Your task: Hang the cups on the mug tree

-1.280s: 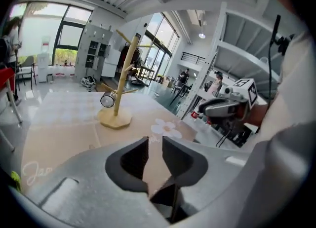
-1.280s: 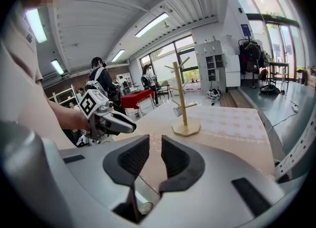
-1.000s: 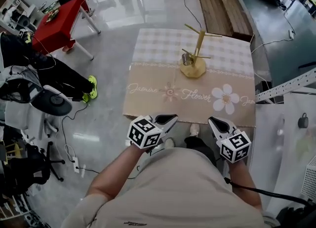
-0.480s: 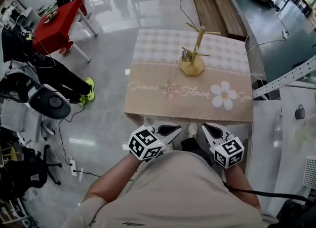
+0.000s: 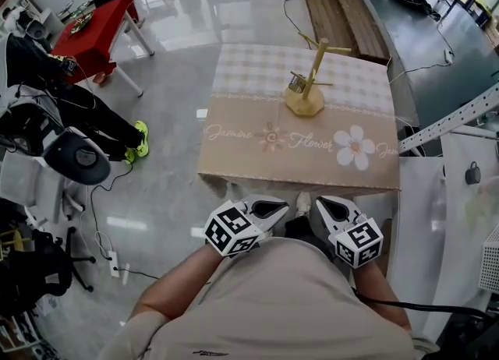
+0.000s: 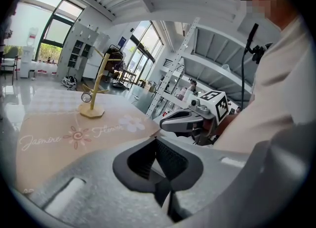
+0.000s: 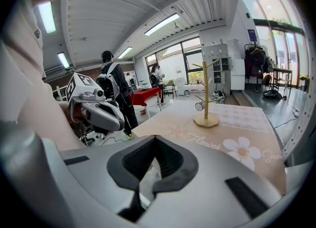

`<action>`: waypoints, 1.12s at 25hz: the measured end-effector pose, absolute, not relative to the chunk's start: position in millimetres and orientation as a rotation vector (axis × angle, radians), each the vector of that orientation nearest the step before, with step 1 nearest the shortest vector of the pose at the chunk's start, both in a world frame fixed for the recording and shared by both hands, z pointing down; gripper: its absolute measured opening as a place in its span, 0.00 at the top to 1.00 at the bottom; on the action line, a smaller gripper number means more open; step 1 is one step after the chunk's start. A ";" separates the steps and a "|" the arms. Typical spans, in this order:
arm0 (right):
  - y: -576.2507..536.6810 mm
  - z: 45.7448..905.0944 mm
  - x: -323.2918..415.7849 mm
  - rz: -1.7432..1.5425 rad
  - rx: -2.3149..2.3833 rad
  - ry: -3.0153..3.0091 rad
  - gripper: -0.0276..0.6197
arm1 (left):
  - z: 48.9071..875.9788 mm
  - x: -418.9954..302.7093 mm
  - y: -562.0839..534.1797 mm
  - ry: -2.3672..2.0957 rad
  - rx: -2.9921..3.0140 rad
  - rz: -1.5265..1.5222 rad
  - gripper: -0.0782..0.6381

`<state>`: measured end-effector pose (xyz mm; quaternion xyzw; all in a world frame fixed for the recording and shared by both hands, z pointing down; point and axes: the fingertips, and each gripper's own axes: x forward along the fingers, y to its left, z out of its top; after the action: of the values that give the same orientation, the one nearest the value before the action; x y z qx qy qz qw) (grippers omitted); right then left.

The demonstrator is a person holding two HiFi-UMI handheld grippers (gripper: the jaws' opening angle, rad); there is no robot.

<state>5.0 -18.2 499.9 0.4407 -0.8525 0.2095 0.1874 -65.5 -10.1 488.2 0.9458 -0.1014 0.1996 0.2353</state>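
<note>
The person stands at the near edge of the table (image 5: 234, 165), holding both grippers low and close to the body, short of the tabletop. The left gripper (image 5: 282, 209) has its jaws together with nothing between them, and so does the right gripper (image 5: 320, 206). Well apart from them, toward the table's far side, stands the wooden mug tree (image 5: 313, 62). One small cup (image 5: 296, 82) hangs from a lower peg.

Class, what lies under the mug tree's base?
The mug tree stands on a tablecloth, its base about where the checked part meets the beige flowered band. The cloth covers the table top, so that surface cannot be seen.
</note>
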 end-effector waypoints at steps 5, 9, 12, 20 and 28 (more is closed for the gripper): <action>-13.0 498.9 -2.0 0.562 1.229 -2.392 0.94 | 489.3 -69.8 -4.8 -0.276 2.597 0.542 0.88; -9.6 497.2 -5.0 0.538 1.224 -2.386 0.94 | 489.7 -72.6 -2.5 -0.280 2.598 0.539 0.88; -8.6 495.5 -5.8 0.523 1.224 -2.386 0.94 | 488.9 -73.4 -2.0 -0.284 2.602 0.534 0.88; -8.9 492.9 -6.0 0.507 1.221 -2.381 0.94 | 489.0 -76.2 -4.8 -0.294 2.604 0.538 0.88; -16.0 495.7 -3.8 0.500 1.205 -2.384 0.94 | 494.4 -75.8 -13.7 -0.325 2.596 0.547 0.88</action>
<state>-3.8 -16.0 495.7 0.4335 -0.8576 0.1799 0.2104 -75.8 -13.7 494.4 0.9446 -0.1181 0.1992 0.2324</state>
